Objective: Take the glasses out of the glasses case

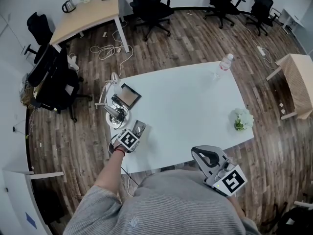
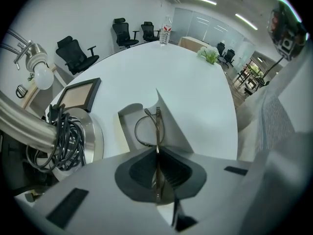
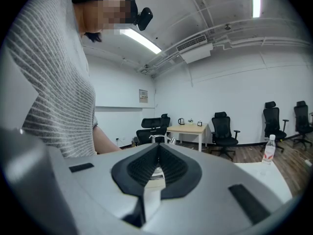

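**Left tongs pinch the glasses at the open case**

The glasses case (image 1: 139, 128) lies open at the near left corner of the white desk (image 1: 186, 102), just beside the round base of a desk lamp (image 1: 111, 104) with a bundle of black cable (image 2: 63, 136) coiled on it. The left tongs (image 2: 157, 153) point steeply down at the case. Its jaws are pressed nearly together on the thin metal frame of the glasses (image 2: 150, 127). One round lens rim shows just past the tips, over the case's tray and in front of its raised grey flap (image 2: 172, 126).

The right tongs (image 3: 157, 148) are level, off the desk's near edge and close to the person's striped sweater (image 3: 54, 82). Its jaws meet at the tips with nothing between them.

A flat framed panel (image 1: 128, 95) lies behind the lamp along the left edge. A water bottle (image 1: 225, 63) stands near the far right corner, and a small bunch of white flowers (image 1: 242, 118) is near the right edge, all well apart from the case.
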`<act>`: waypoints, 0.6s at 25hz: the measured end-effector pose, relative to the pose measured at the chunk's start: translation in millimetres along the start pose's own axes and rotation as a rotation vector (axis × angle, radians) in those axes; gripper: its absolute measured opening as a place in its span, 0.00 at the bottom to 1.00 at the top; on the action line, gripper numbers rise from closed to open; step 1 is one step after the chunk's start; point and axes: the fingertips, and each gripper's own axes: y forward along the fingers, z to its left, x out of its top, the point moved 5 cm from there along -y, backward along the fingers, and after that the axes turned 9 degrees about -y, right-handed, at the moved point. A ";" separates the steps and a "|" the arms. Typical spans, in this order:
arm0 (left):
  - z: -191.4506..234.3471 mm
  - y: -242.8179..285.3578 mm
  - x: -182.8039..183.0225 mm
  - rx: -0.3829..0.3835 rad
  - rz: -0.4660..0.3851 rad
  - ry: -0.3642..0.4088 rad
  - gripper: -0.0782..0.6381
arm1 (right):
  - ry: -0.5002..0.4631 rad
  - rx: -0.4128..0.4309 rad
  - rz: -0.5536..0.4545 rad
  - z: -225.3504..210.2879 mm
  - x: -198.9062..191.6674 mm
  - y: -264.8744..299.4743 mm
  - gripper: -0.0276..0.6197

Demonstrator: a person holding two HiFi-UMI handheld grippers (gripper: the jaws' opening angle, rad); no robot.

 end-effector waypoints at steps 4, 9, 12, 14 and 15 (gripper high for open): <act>1.4 -8.0 -1.2 -0.002 -0.029 -0.044 0.15 | -0.001 0.002 -0.002 0.5 0.6 0.9 0.07; 2.2 -20.7 0.3 0.004 -0.109 -0.111 0.14 | -0.004 0.008 0.000 1.5 0.6 3.0 0.07; -1.1 -29.9 1.9 -0.008 -0.173 -0.145 0.14 | -0.006 0.015 -0.004 2.8 1.8 4.6 0.07; -4.1 -38.5 3.8 -0.010 -0.221 -0.161 0.14 | -0.008 0.022 -0.009 3.4 2.9 5.8 0.07; -5.5 -43.1 5.2 -0.009 -0.245 -0.165 0.14 | -0.007 0.024 -0.011 3.6 3.2 6.3 0.07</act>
